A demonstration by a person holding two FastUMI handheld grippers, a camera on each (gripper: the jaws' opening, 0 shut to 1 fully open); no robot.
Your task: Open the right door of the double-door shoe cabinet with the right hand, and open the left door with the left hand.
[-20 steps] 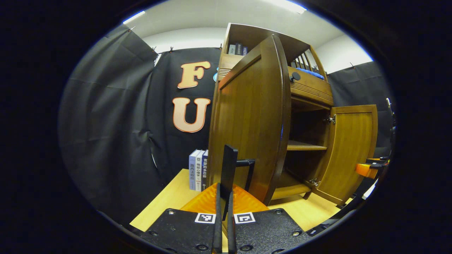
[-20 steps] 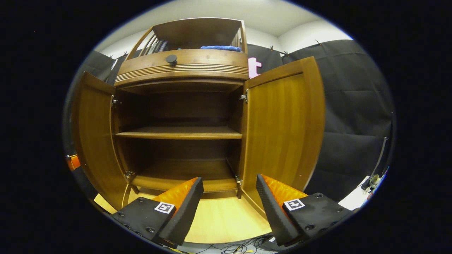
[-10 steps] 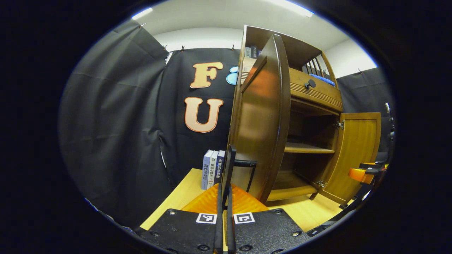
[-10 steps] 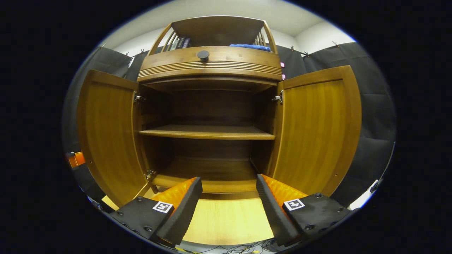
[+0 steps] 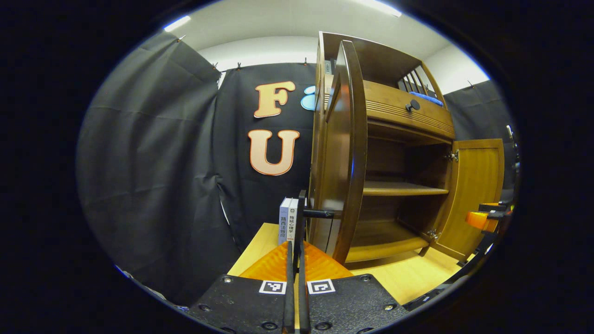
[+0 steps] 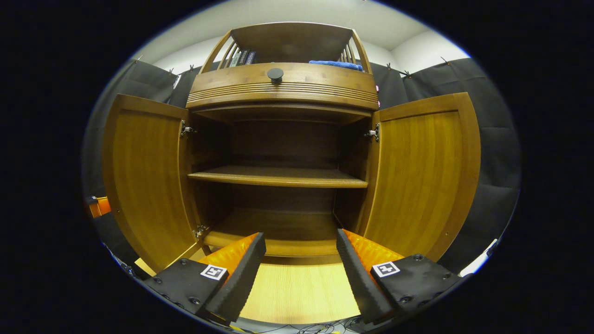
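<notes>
A: Starting in the left gripper view, the left gripper [image 5: 294, 243] is sitting with its fingers squeezed together on the dark handle [image 5: 301, 215] of the left door [image 5: 341, 153]. The door is standing edge-on to the camera, swung out wide from the shoe cabinet [image 5: 403, 139], with some books [image 5: 287, 222] just beyond on the table [image 5: 394, 283].

B: How is that door looking to you?

A: Rigid wood on hinges, probably fairly heavy but swinging freely. The slim bar handle is the sensible place to grip, and the fingers are closing right on it.

B: Moving to the right gripper view?

A: The right gripper [image 6: 301, 260] is hanging with its fingers spread wide, gripping nothing. The right door [image 6: 422, 171] is standing fully open, near the right-hand finger but apart from it.

B: And the left door [image 6: 144, 176] is showing open too.

A: Yes, with both shelves of the shoe cabinet [image 6: 283, 88] exposed. I am judging both openings essentially done.
</notes>
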